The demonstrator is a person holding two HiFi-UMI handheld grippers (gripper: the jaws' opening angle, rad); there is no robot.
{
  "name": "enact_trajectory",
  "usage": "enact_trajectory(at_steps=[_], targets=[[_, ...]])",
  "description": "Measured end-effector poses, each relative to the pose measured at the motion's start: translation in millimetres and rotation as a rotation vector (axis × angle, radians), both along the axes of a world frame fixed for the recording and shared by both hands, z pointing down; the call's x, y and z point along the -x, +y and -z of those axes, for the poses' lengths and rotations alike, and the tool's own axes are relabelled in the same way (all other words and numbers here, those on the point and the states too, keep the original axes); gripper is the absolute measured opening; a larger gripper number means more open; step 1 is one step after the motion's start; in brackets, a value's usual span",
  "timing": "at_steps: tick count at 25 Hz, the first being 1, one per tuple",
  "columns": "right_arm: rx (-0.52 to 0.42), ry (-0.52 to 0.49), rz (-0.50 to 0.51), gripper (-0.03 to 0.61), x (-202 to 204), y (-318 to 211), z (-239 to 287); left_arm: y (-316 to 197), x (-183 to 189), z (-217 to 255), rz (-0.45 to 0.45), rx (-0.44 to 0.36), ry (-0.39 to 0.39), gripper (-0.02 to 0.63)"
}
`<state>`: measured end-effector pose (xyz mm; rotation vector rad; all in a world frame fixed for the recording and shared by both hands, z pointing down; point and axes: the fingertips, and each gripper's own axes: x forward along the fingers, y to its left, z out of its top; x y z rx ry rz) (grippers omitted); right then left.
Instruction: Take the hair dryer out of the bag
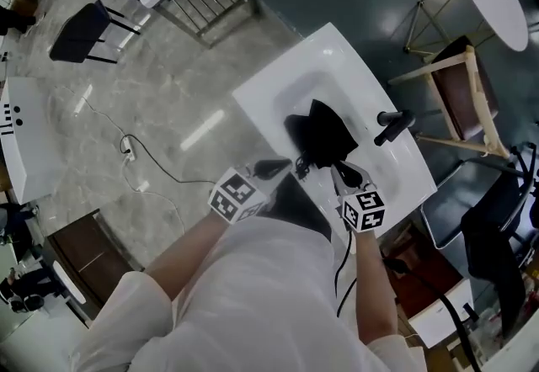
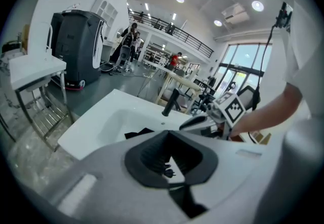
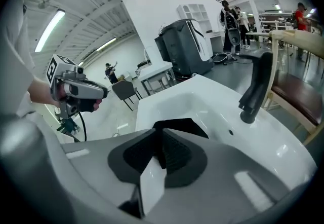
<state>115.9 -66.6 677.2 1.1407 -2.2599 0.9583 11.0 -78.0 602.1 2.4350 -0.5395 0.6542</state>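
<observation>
By the near rim of the sink [image 1: 278, 76], we held left gripper [image 1: 280, 167] and right gripper [image 1: 344, 175] closed, empty. The black bag [image 1: 324, 133] lay in the basin, hair dryer unseen, probably inside. We judged it best to open the jaws wide and find the bag's mouth.
</observation>
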Motion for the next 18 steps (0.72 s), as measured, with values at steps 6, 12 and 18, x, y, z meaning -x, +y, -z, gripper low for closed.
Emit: enact_trajectory(at_steps=[6, 12, 18], targets=[[0.041, 0.025, 0.088, 0.052, 8.2, -11.9, -34.7, -7.8, -9.7, -27.3, -0.002, 0.036, -0.025, 0.003], [0.053, 0.104, 0.238, 0.111, 17.9, -13.1, -65.8, -13.2, -16.4, -51.6, -0.019, 0.056, -0.061, 0.032], [0.076, 0.184, 0.388, 0.143, 23.0, -4.6, -90.6, -10.7, -23.5, -68.1, -0.047, 0.090, -0.095, 0.064]])
